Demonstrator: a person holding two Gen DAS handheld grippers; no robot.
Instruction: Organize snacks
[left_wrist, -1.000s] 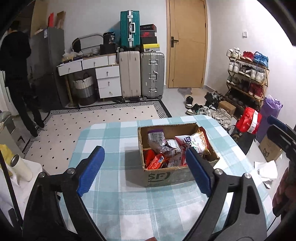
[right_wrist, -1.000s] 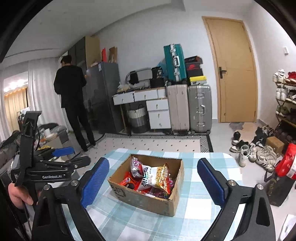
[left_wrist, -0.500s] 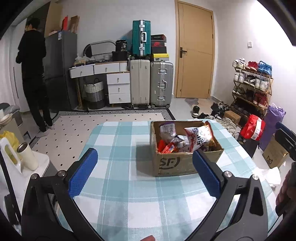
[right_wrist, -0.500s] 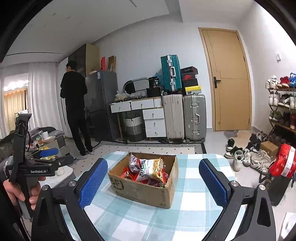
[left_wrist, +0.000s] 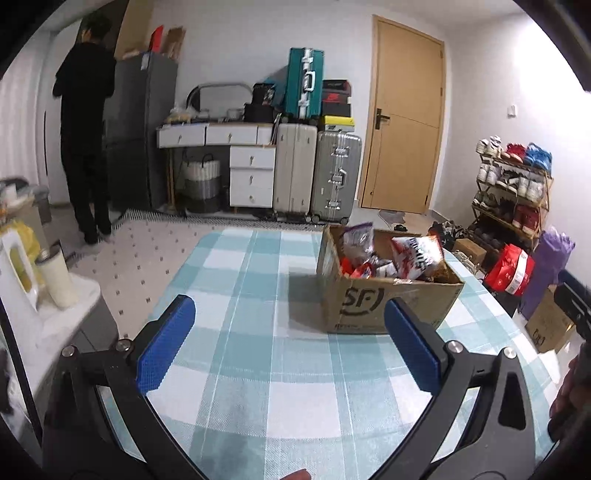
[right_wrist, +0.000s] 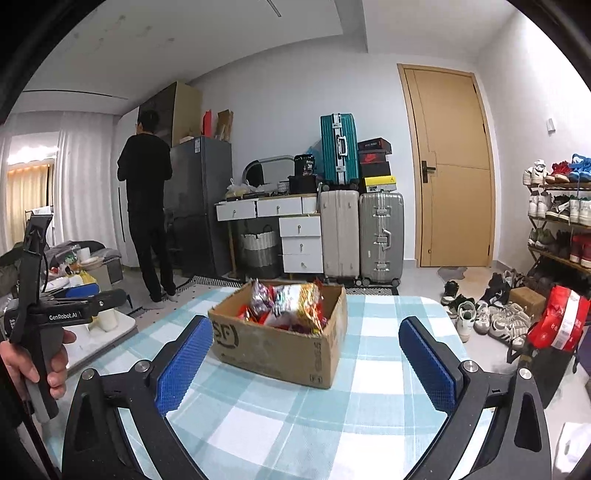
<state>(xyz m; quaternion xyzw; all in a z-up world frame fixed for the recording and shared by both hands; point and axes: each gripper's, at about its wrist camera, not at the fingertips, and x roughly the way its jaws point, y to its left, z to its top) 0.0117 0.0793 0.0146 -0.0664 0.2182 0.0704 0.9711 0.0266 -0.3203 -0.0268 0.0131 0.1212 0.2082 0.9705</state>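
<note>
Left gripper (left_wrist: 288, 343): we see its blue-padded jaws spread wide and holding nothing, poised above the blue-and-white checked tablecloth (left_wrist: 258, 387), with the cardboard box (left_wrist: 384, 299) ahead and to the right of the right-hand jaw. Right gripper (right_wrist: 306, 363): its jaws likewise stand far apart and empty, framing the same box, which sits on the cloth between and beyond the two pads, touching neither.

The box, open-topped and printed "SF", holds the snack packets (right_wrist: 291, 302); a red-and-white bag (left_wrist: 417, 256) and a purple-and-silver pouch (left_wrist: 356, 240) stand up above its rim.

In the right wrist view we also see the left gripper from the side, gripped in a hand (right_wrist: 33, 363) at the table's left edge.

Background: a person in black (right_wrist: 147, 210) faces a grey refrigerator (right_wrist: 199, 203); suitcases (right_wrist: 360, 236) stand beside a wooden door (right_wrist: 450, 166); a shoe rack (left_wrist: 513, 188) lines the right wall.
</note>
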